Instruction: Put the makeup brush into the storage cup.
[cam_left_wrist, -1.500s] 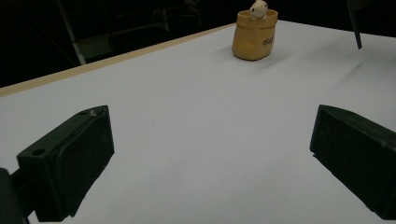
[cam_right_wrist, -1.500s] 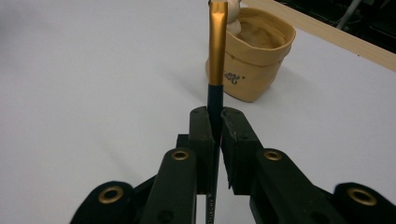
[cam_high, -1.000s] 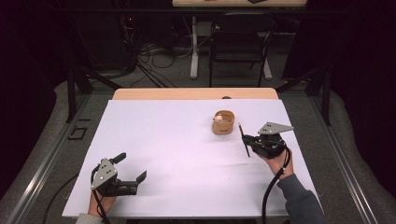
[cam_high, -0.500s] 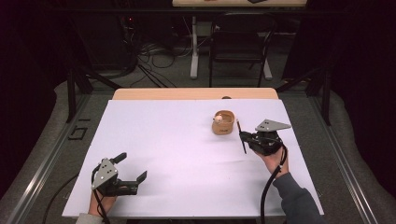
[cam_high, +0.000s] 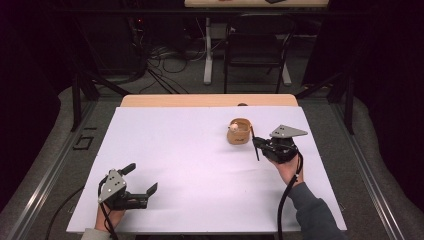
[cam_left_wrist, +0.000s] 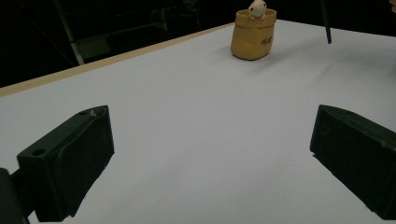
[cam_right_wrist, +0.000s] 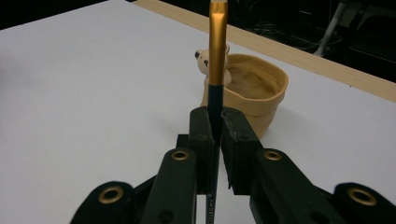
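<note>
right gripper (cam_right_wrist: 215, 122) | fingers clamping black-and-gold pencil (cam_right_wrist: 217, 42), axis upright | bear-figure pot (cam_high: 239, 131) sitting at 10 o'clock, just beside | left gripper (cam_high: 140, 181) idling, fingers apart, well apart from pot

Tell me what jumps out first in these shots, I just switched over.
The tan pot with a little bear figure on its rim stands alone on the white table, right of centre toward the far edge. Just to its right, the right gripper is shut on a black brush with a gold ferrule, held upright near the pot. The left gripper rests open at the near left corner.
</note>
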